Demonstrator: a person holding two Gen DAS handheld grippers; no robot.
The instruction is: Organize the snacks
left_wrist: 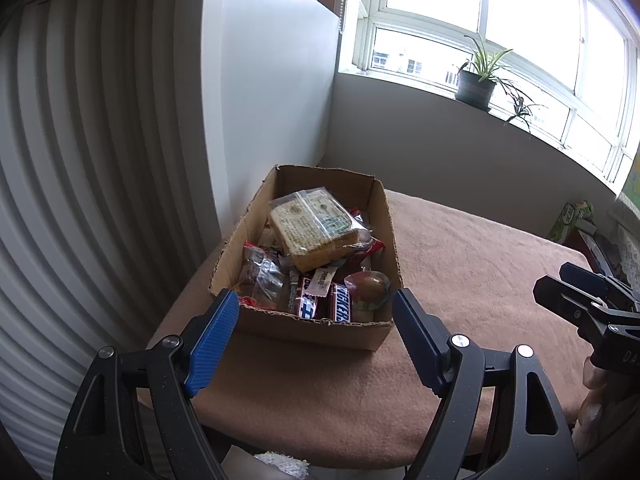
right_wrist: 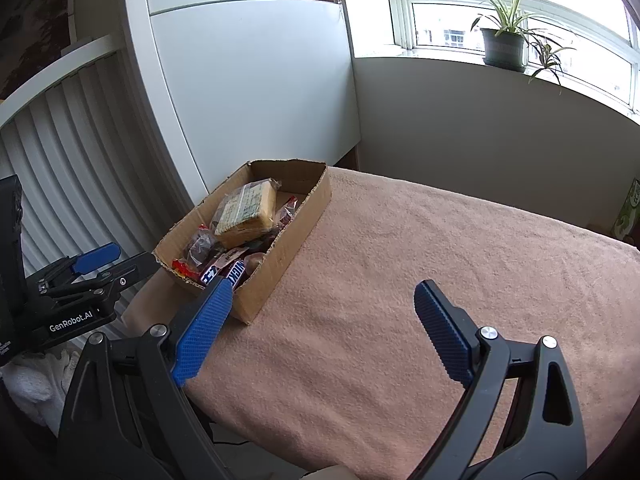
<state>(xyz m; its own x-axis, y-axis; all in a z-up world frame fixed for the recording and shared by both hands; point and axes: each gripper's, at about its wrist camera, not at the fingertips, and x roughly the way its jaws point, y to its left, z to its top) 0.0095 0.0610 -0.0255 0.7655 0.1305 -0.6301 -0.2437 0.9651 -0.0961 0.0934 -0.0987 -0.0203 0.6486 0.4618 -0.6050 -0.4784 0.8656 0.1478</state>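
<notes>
Both the left gripper (left_wrist: 316, 312) and right gripper (right_wrist: 324, 300) stand wide apart, holding nothing, in front of the cardboard box (left_wrist: 376, 216). The box sits on the brown cloth (left_wrist: 460, 264), filled with wrapped snacks (left_wrist: 316, 228); those underneath are hidden.

left gripper (left_wrist: 316, 312) jaws spread, empty, right gripper (right_wrist: 324, 306) likewise

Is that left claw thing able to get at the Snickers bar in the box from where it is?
Probably yes. The left gripper is open just short of the cardboard box, whose top is open. The Snickers bar lies uncovered by the near wall; only that low wall stands between.
</notes>
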